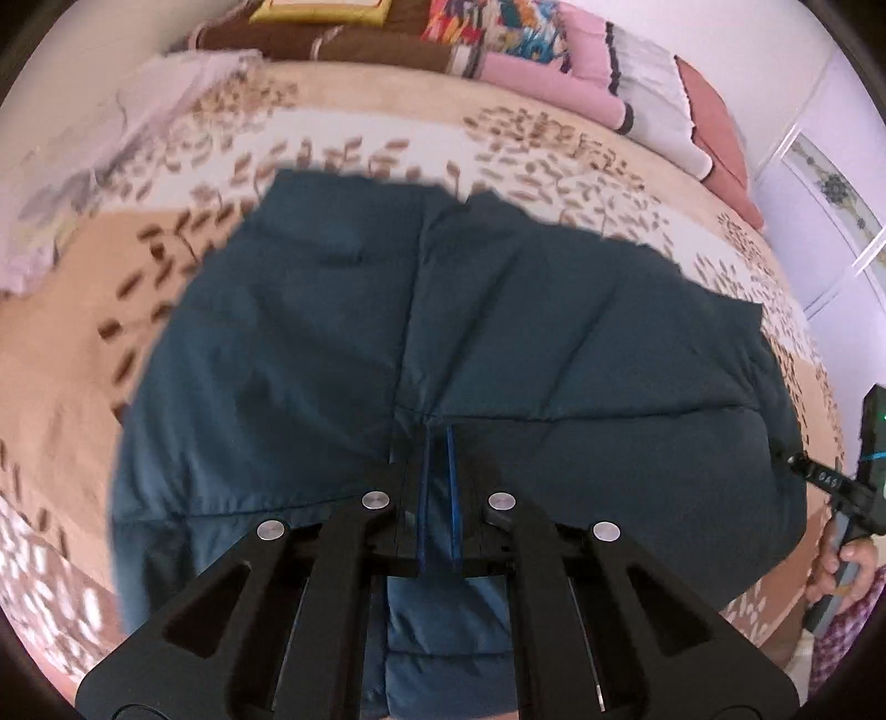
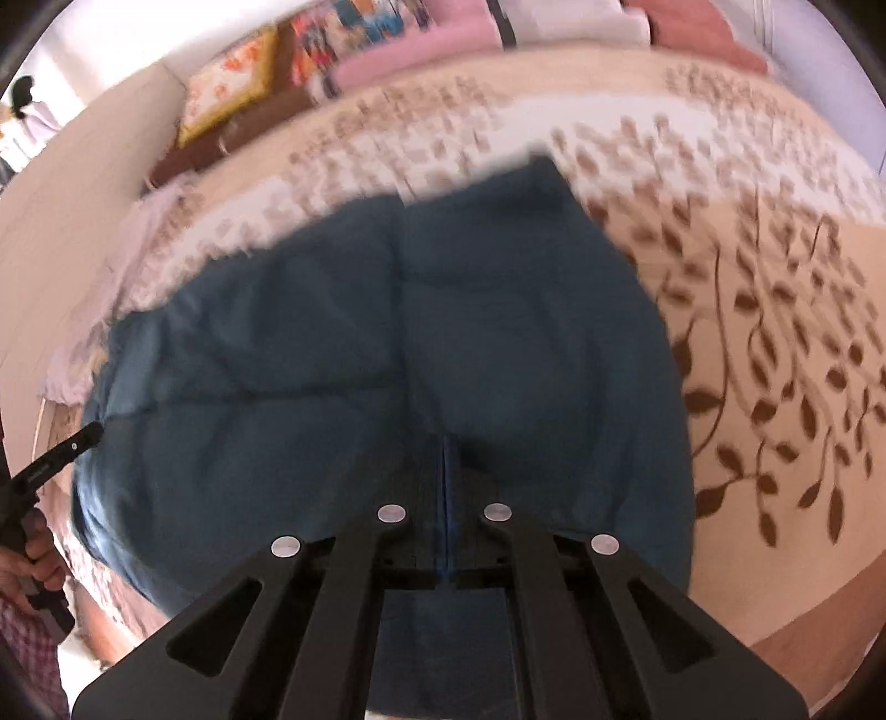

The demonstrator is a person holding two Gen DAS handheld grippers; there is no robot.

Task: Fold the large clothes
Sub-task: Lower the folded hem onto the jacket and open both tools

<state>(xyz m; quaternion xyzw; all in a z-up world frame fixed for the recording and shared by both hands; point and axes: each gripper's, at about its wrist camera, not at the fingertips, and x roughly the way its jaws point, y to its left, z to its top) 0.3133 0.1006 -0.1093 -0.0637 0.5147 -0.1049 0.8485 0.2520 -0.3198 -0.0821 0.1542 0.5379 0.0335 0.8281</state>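
A large dark teal garment [image 1: 443,310] lies spread on a bed with a beige, leaf-patterned cover [image 1: 111,277]. My left gripper [image 1: 437,429] is shut on the garment's near edge, with cloth pinched between its blue pads and creases running to the fingertips. In the right wrist view the same garment [image 2: 387,343] fills the middle, and my right gripper [image 2: 446,440] is shut on its near edge too. Each gripper shows in the other's view: the right one [image 1: 847,487] at the right edge, the left one [image 2: 61,454] at the left edge, each held by a hand.
Folded blankets and pillows [image 1: 554,50] are stacked along the bed's far side. A pale lilac cloth [image 1: 111,149] lies crumpled at the far left of the bed. A white wardrobe door [image 1: 830,183] stands at the right. The bed cover [image 2: 775,332] lies bare right of the garment.
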